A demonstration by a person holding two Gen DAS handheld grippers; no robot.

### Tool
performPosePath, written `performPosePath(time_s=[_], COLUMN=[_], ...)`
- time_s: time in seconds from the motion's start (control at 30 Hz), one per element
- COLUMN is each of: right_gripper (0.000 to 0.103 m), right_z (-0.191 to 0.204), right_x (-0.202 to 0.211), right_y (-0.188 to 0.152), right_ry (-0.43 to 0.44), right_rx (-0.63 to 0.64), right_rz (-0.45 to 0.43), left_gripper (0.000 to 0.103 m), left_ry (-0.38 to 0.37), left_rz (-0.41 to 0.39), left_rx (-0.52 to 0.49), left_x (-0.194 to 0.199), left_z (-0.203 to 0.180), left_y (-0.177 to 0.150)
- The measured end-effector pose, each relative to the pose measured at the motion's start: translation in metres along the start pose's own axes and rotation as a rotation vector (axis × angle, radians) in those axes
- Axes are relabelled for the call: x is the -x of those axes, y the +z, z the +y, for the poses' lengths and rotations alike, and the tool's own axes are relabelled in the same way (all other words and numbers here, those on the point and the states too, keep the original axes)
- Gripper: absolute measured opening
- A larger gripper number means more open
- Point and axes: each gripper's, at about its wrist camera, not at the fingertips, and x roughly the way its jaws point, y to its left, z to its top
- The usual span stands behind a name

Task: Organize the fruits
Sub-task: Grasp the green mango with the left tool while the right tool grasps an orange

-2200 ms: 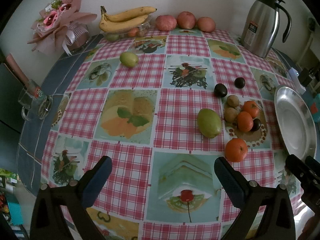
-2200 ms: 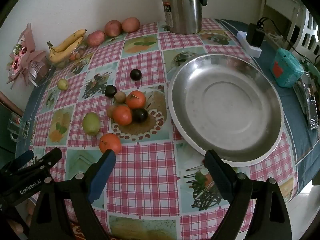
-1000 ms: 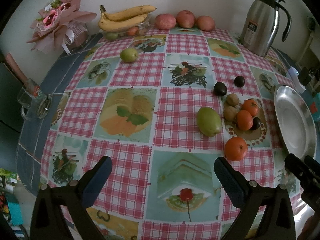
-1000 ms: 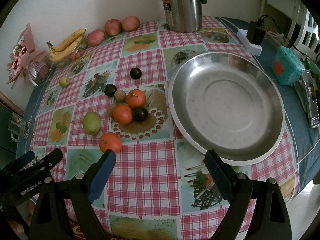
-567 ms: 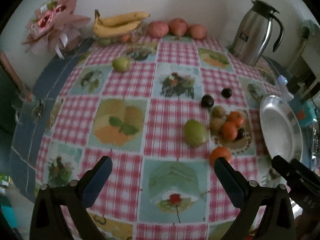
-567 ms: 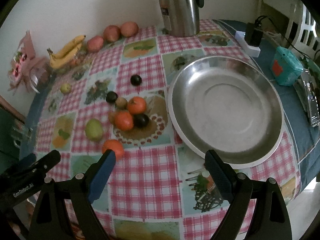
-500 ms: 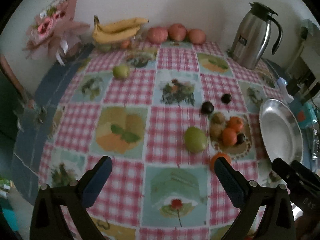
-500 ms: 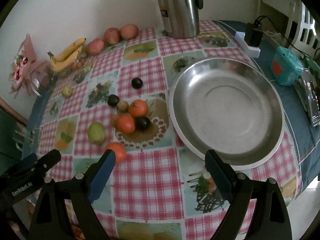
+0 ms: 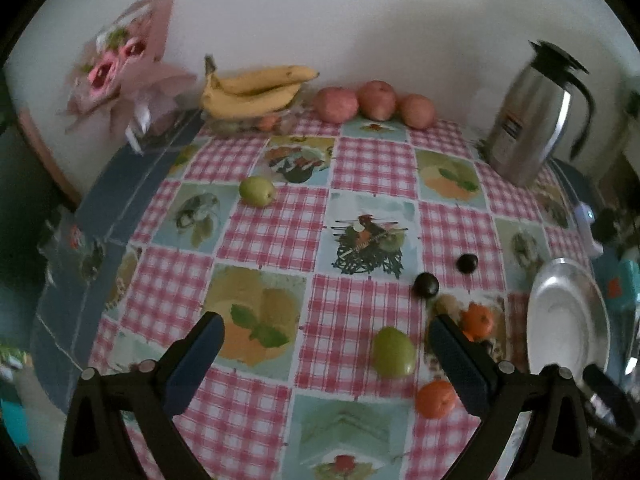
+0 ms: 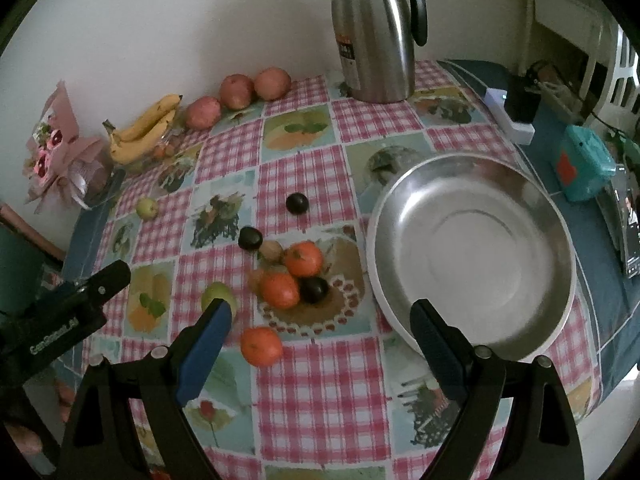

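A cluster of oranges (image 10: 303, 258), dark round fruits (image 10: 314, 289) and a brown kiwi (image 10: 271, 249) lies on the checked tablecloth left of an empty steel plate (image 10: 472, 256). One orange (image 10: 261, 345) and a green mango (image 9: 393, 352) lie nearer. A small green fruit (image 9: 257, 190), bananas (image 9: 252, 92) and three red apples (image 9: 335, 105) sit at the far side. My left gripper (image 9: 325, 343) is open and empty above the table's near edge. My right gripper (image 10: 320, 328) is open and empty, above the near orange and the plate's left rim.
A steel thermos jug (image 10: 376, 32) stands at the back. A pink bouquet (image 9: 120, 68) is at the far left. A power strip (image 10: 512, 116), a teal box (image 10: 582, 168) and a phone (image 10: 630, 232) lie right of the plate (image 9: 568, 320).
Both grippers have risen and pulled back, so the table looks smaller and farther in both views. Both stay open. No fruit has moved.
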Motion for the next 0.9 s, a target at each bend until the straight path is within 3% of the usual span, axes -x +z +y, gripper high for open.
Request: performPosePath(time_s=[0.47, 0.9], right_gripper=[0.091, 0.091], right_z=[0.022, 0.037], right_x=[-0.04, -0.075], right_y=[0.025, -0.003], right_ry=[-0.027, -0.07], right_rx=[-0.014, 0.056], right_rz=[0.085, 0.187], left_gripper=[0.103, 0.103], left_ry=[0.091, -0.002], left_rz=[0.056, 0.159], left_rx=[0.032, 0.1], left_x=[-0.041, -0.06], left_z=[0.006, 0.023], left_y=[0.011, -0.011])
